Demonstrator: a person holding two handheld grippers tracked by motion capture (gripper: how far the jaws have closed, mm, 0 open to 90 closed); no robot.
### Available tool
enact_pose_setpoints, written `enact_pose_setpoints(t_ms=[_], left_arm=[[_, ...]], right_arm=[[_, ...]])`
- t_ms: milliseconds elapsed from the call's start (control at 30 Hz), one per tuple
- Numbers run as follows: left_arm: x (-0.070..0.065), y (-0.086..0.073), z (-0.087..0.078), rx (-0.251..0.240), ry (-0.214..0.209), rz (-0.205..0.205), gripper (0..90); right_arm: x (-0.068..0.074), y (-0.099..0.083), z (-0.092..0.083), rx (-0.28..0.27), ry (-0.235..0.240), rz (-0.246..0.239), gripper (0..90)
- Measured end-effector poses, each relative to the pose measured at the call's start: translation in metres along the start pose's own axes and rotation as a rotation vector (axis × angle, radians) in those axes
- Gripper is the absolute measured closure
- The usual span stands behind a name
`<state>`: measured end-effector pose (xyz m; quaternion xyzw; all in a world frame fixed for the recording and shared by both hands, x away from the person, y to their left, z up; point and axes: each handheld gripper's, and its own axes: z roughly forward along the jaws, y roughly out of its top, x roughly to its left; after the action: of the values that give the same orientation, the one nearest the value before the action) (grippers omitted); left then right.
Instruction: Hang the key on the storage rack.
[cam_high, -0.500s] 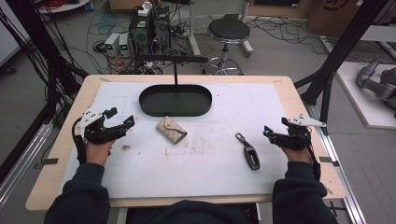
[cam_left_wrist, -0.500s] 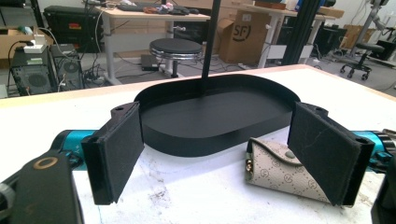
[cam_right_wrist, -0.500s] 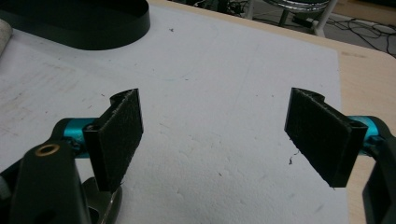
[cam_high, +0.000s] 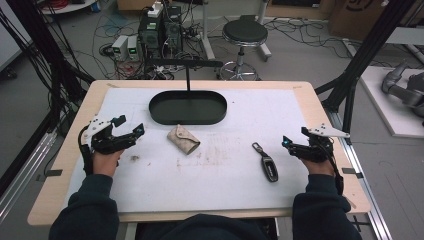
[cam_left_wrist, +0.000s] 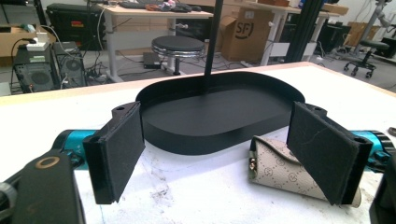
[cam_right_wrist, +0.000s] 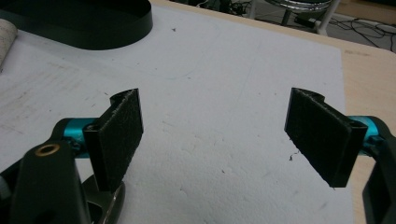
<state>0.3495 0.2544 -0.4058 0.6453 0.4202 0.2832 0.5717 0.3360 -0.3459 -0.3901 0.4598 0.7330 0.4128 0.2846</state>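
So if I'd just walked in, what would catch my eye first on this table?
Probably the black oval tray at the far middle of the table, with a thin post rising from it. Nearer, a beige patterned pouch lies left of centre and a dark car key right of centre. At each side a hand holds an open gripper: left gripper, right gripper, neither touching anything.

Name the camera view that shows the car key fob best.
The high view: the car key fob lies whole on the white mat, in front of the right gripper. In the right gripper view a rounded dark edge shows at the bottom by the left jaw, likely the fob.
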Motion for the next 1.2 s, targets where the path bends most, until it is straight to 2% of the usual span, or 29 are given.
enact_pose_setpoints(t_ms=[133,200,267,400,500,633,767,833,900,1000,1067,1133,1200], left_arm=[[-0.001,0.000,-0.001,0.001,-0.006,0.003,19.2],[0.000,0.000,-0.001,0.004,-0.008,0.002,19.2],[0.000,0.000,0.000,0.004,-0.009,-0.004,19.2],[0.000,-0.001,0.001,0.009,-0.012,-0.002,19.6],[0.000,-0.001,0.002,0.014,-0.014,-0.003,19.6],[0.002,-0.002,0.002,0.016,-0.013,-0.013,19.7],[0.002,-0.002,0.002,0.017,-0.008,-0.016,19.8],[0.002,-0.002,0.002,0.018,-0.009,-0.017,19.8],[0.001,-0.002,0.003,0.026,-0.010,-0.013,19.8],[0.001,-0.002,0.004,0.030,-0.013,-0.009,19.9],[0.001,-0.002,0.004,0.030,-0.015,-0.013,20.0],[0.001,-0.003,0.004,0.034,-0.016,-0.014,20.0],[0.001,-0.003,0.004,0.037,-0.018,-0.014,20.0]], right_arm=[[0.008,0.000,-0.001,0.037,-0.022,0.010,19.8],[0.016,-0.001,-0.001,0.056,-0.015,0.024,19.8],[0.026,-0.004,-0.001,0.078,-0.038,0.028,20.1],[0.047,-0.015,0.009,0.152,0.007,0.021,20.5],[0.058,-0.018,0.015,0.199,0.060,0.013,26.9],[0.065,-0.020,0.024,0.263,0.086,0.006,31.3],[0.067,-0.024,0.030,0.326,0.078,-0.016,36.3],[0.065,-0.024,0.031,0.332,0.086,-0.006,37.6],[0.065,-0.024,0.031,0.334,0.124,-0.018,50.1],[0.065,-0.022,0.034,0.337,0.126,-0.057,51.0],[0.064,-0.020,0.035,0.333,0.119,-0.084,52.3],[0.063,-0.019,0.035,0.322,0.097,-0.130,54.4],[0.060,-0.019,0.034,0.304,0.074,-0.129,50.2]])
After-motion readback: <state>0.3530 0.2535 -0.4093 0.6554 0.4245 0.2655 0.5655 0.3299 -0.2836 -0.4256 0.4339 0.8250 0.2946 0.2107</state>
